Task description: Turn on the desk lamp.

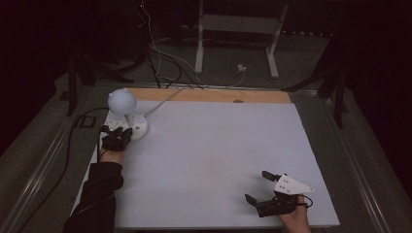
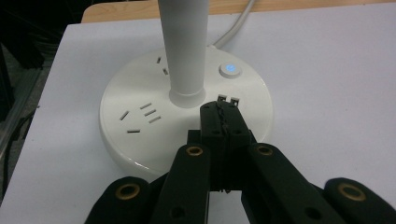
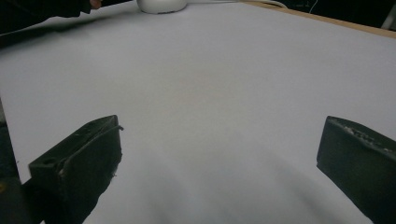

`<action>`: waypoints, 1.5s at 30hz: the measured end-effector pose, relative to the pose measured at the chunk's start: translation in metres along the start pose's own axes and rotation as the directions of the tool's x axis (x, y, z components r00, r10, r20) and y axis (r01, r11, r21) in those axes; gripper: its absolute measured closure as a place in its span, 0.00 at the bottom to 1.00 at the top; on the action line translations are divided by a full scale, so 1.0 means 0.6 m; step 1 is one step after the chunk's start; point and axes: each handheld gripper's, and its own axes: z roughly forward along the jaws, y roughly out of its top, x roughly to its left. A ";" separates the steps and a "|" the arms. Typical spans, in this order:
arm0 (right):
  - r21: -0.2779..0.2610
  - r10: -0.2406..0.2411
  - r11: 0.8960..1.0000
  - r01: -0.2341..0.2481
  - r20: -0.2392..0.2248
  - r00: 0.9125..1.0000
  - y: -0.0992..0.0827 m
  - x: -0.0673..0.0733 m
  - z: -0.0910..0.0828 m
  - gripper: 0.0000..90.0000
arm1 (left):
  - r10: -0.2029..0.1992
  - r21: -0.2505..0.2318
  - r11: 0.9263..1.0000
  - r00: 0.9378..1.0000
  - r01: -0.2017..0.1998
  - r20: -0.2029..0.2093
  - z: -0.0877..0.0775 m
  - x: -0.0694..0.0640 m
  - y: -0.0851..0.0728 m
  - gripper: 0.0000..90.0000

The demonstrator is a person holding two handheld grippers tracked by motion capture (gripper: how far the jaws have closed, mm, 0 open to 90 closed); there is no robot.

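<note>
A white desk lamp stands at the table's far left, with a round head [image 1: 121, 101] and a round base [image 1: 138, 127]. In the left gripper view the base [image 2: 135, 140] carries socket slots, a blue lit button [image 2: 229, 69], two small ports [image 2: 227, 99] and the white stem [image 2: 184, 46]. My left gripper [image 2: 220, 111] is shut with nothing between its jaws, its tips over the base just short of the ports. It sits beside the base [image 1: 121, 135] in the high view. My right gripper [image 1: 257, 187] rests open near the front right edge, and its jaws [image 3: 219, 154] stand wide over bare table.
The white tabletop [image 1: 214, 145] has a wooden strip [image 1: 214, 95] along its far edge. The lamp's white cable [image 1: 163, 100] runs off the back. A black cable [image 1: 73, 141] trails along the floor at the left. A white stand [image 1: 238, 29] is behind the table.
</note>
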 end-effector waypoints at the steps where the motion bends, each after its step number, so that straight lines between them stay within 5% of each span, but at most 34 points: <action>1: -0.001 0.002 1.000 -0.002 0.000 1.000 0.000 0.000 0.000 0.00 | 0.003 -0.001 1.000 1.000 -0.003 -0.004 0.000 0.000 0.000 1.00; 31: 0.004 0.006 1.000 -0.006 -0.002 1.000 -0.001 -0.001 0.001 0.00 | 0.030 0.011 1.000 1.000 -0.029 -0.006 0.006 0.002 -0.001 1.00; 33: 0.007 0.007 1.000 -0.007 -0.002 1.000 -0.001 0.000 0.001 0.00 | 0.007 0.008 1.000 1.000 -0.007 0.001 0.007 0.006 -0.002 1.00; 40: 0.007 0.008 1.000 -0.008 -0.004 1.000 -0.001 -0.001 0.001 0.00 | 0.044 0.001 0.999 0.999 -0.044 -0.002 0.005 0.002 -0.003 1.00; 45: 0.000 0.009 1.000 -0.009 0.000 1.000 0.000 -0.002 -0.001 0.00 | 0.003 -0.024 1.000 1.000 -0.004 -0.021 -0.009 0.002 0.005 1.00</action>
